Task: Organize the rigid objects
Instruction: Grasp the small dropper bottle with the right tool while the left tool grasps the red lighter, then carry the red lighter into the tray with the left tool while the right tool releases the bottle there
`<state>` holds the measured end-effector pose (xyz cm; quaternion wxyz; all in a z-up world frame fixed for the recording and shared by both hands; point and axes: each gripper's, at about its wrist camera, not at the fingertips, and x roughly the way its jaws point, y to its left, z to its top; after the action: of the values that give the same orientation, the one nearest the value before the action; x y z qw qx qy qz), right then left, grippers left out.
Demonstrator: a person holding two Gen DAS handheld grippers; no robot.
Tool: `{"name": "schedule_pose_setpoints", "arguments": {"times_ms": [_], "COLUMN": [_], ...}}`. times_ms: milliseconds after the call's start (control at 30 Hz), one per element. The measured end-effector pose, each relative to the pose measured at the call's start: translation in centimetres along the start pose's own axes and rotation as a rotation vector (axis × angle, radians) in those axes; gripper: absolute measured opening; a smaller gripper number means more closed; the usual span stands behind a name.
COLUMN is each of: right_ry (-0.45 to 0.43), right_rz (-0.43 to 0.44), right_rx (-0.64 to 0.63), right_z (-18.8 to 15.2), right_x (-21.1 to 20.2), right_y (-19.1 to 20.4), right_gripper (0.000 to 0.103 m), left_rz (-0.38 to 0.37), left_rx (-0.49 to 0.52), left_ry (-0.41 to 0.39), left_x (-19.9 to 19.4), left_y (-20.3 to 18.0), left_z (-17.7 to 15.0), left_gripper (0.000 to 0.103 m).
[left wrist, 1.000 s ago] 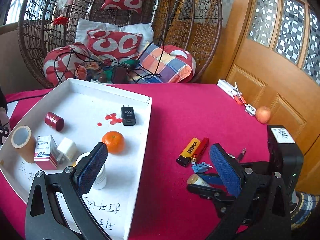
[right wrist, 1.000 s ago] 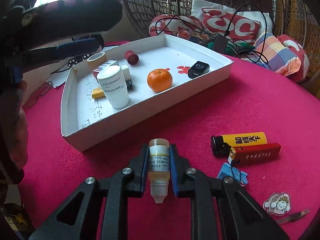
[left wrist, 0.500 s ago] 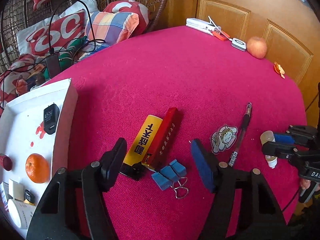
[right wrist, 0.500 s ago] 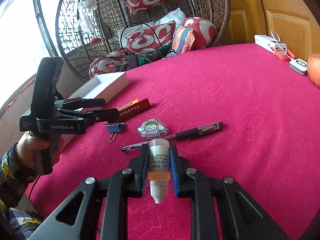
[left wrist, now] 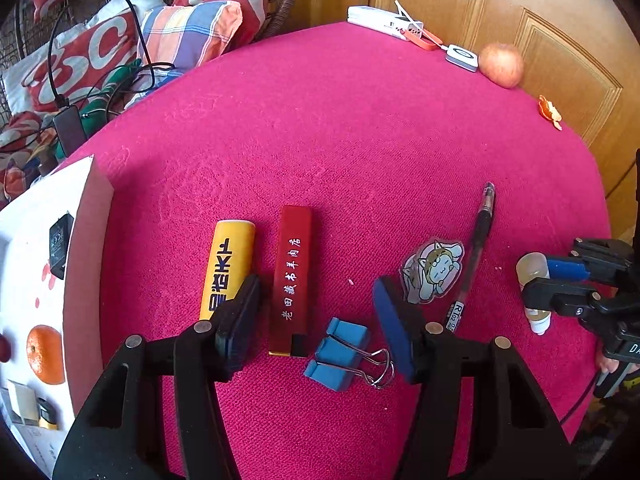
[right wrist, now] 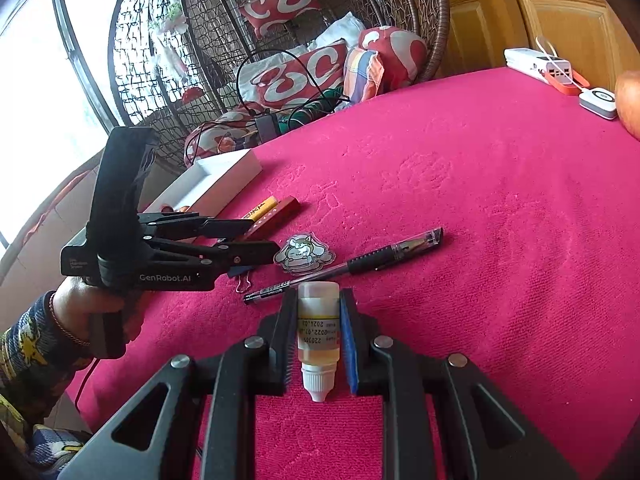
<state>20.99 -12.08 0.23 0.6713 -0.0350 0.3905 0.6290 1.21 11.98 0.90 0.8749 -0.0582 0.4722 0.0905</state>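
Note:
My left gripper (left wrist: pixel 316 312) is open and low over the red table, straddling a dark red lighter (left wrist: pixel 292 280) and a blue binder clip (left wrist: pixel 340 354). A yellow lighter (left wrist: pixel 230 266) lies just left of it, partly under the left finger. My right gripper (right wrist: pixel 318 330) is shut on a small dropper bottle (right wrist: pixel 318 332) with yellowish liquid, cap pointing at the camera; the bottle also shows in the left wrist view (left wrist: pixel 534 288). The left gripper shows in the right wrist view (right wrist: pixel 240 240). A white tray (left wrist: pixel 86 256) holds an orange (left wrist: pixel 44 354) and a black charger (left wrist: pixel 60 244).
A cartoon sticker (left wrist: pixel 434 270) and a black pen (left wrist: pixel 476 248) lie right of the lighters. An apple (left wrist: pixel 502 64), a white power bank (left wrist: pixel 384 22) and a small white device (left wrist: pixel 462 56) sit at the table's far edge. A wicker chair with cushions (right wrist: pixel 304 68) stands behind.
My left gripper swung from over the tray to the lighters and dropped lower around the red one. My right gripper, still holding the bottle, turned away from the tray toward the pen.

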Motion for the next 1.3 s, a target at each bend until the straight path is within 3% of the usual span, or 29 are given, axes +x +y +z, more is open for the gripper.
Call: {"name": "schedule_pose_setpoints", "arguments": {"times_ms": [200,333,533,733,967,1300], "right_ry": [-0.001,-0.002,-0.026,-0.117,-0.22,-0.228], "right_rz": [0.001,0.002,0.006,-0.028,0.015,0.03], "right_rx": [0.008,0.008,0.0,-0.029,-0.088,-0.154], "right_z": [-0.1,-0.1,-0.1,0.9,3.7,6.1], "right_x": [0.0,0.0,-0.4,-2.3,-4.6,-3.8], "right_y": [0.0,0.0,0.3,1.4,4.4,7.8], "right_gripper": [0.019,0.019,0.019,0.019,0.019,0.019], "left_rz": [0.007,0.022,0.035,0.011,0.027,0.061], "left_rx": [0.017,-0.051,-0.092,-0.135,-0.173,-0.291], "left_ry": [0.015,0.004,-0.052,-0.221,-0.357,-0.462], "left_x": [0.3,-0.1,-1.3,-6.0,-11.3,-15.7], "left_y": [0.0,1.2,1.2,0.6,1.1,4.7], "left_z": [0.6,0.3,-1.2,-2.0,-2.6,-4.8], "left_gripper": [0.045,0.017,0.016,0.016,0.016,0.016]}}
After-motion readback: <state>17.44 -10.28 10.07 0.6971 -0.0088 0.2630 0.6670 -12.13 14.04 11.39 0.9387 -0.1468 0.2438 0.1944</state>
